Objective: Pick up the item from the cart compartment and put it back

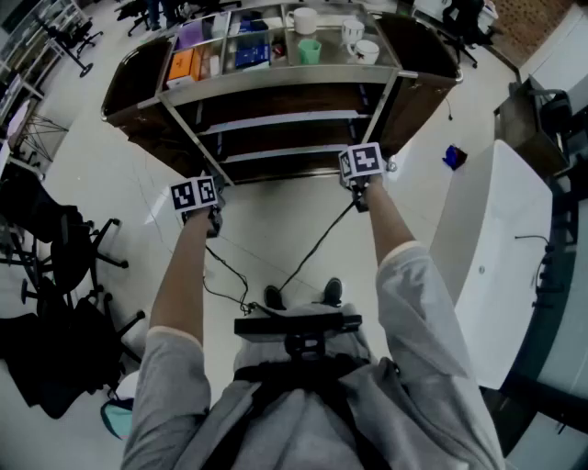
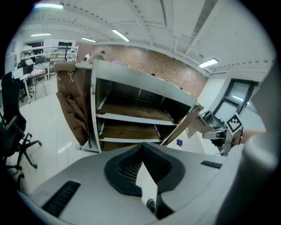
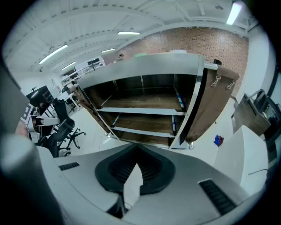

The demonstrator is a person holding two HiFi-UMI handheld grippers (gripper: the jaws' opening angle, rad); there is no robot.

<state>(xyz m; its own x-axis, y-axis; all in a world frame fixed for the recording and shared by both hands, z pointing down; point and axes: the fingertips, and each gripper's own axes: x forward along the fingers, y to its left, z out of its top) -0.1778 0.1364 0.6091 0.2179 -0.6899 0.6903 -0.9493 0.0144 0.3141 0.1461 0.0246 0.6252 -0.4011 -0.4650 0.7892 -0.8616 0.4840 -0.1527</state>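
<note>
left hand-held gripper (image 2: 142, 151) and right hand-held gripper (image 3: 137, 151) pressed together, apart from cart (image 1: 276, 79) edge, floor (image 1: 276, 225) between.

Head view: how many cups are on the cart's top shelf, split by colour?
White cups: 3
Green cup: 1
Total: 4

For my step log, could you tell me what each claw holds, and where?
Nothing: the left claw and the right claw are both shut and empty.
</note>
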